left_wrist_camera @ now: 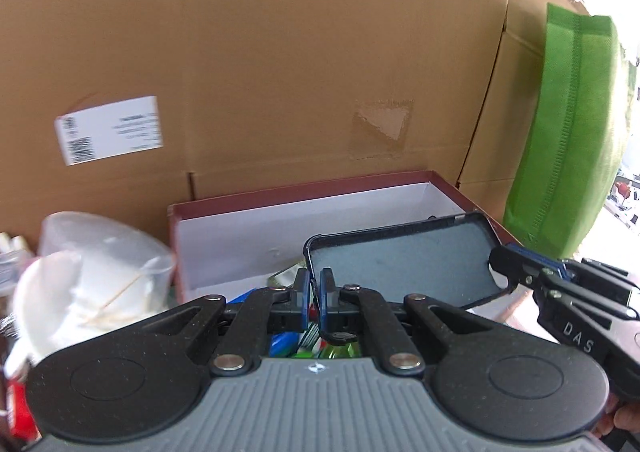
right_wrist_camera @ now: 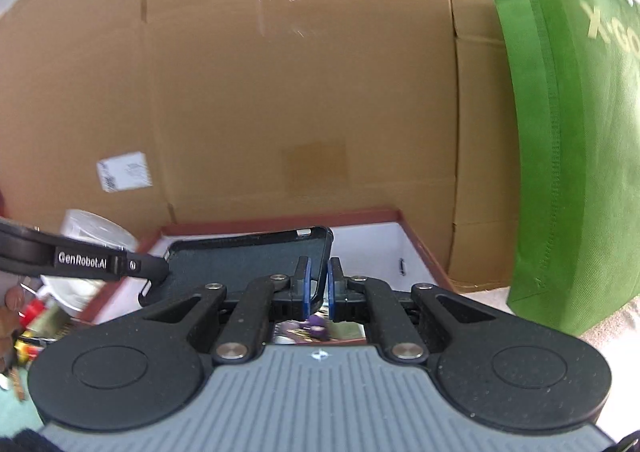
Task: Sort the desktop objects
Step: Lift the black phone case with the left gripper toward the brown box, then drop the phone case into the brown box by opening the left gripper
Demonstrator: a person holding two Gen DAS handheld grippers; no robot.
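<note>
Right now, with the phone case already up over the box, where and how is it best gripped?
By its raised rim at the two short ends, as now: the left hand-held gripper pinches one end of the phone case, the right hand-held gripper the other. It is a thin, floppy, open shell, so end grips likely keep it flat over the box.

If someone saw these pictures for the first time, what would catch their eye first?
Most likely the dark phone case, held at opposite ends by the left gripper and the right gripper above the open red-rimmed box. Next, the bright green bag on the right, against the big cardboard carton behind.
</note>
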